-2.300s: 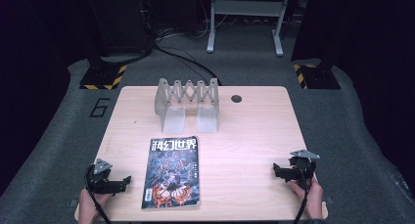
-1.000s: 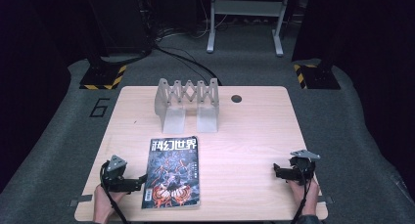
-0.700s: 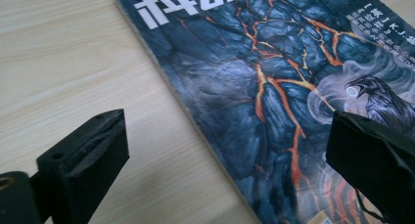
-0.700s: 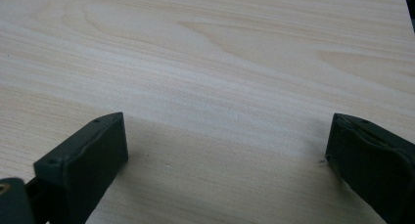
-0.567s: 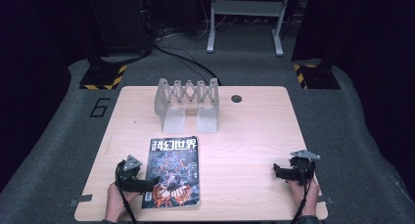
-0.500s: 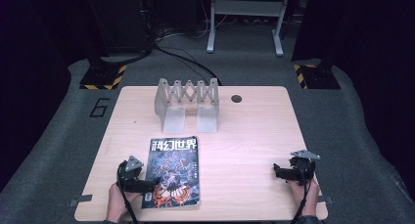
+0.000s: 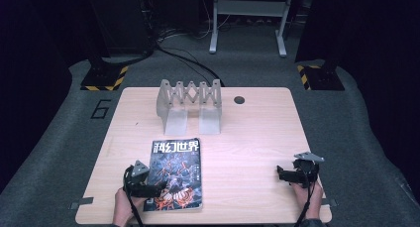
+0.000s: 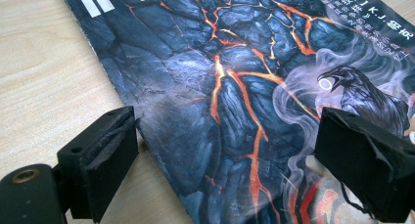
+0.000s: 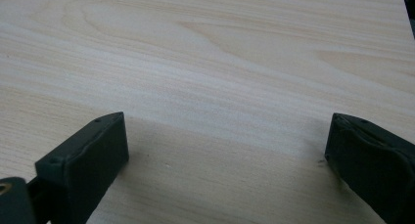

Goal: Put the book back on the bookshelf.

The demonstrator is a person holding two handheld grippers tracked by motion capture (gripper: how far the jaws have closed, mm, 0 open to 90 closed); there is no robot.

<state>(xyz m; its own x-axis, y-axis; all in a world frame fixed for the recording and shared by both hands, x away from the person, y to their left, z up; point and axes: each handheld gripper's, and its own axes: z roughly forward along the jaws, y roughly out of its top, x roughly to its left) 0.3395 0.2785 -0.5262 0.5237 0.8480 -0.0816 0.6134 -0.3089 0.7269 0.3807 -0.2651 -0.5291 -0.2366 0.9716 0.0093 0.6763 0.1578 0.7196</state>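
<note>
Nearest the person, the left hand-held gripper (image 7: 157,187) sits low at the front of the wooden counter (image 7: 257,138), right at the left edge of a magazine (image 7: 177,172). In the left gripper view, that hand-held gripper (image 8: 225,160) has its jaws spread wide: one jaw stands over bare wood just beside the magazine's edge, the other over the cover. The magazine (image 8: 235,87) lies flat between them, not pinched; its cover shows dark cracked rock with glowing orange veins, a raven in pale smoke, and white characters along the top.

On the right side of the front edge, the right hand-held gripper (image 7: 281,173) rests on the counter, well apart from the magazine, with a hand (image 7: 303,193) behind it. In the right gripper view, this hand-held gripper (image 9: 222,155) is also wide open, with nothing but pale wood grain (image 9: 220,62) between its jaws.

Farther back, an expandable grey metal book rack (image 7: 189,103) stands upright near the rear edge of the counter, beyond the magazine's top. Just to its right is a round dark grommet hole (image 7: 239,99). Beyond the counter, grey floor (image 7: 59,138) carries a white number 6 (image 7: 101,108), cables, and black-and-yellow striped stand bases (image 7: 104,81).
</note>
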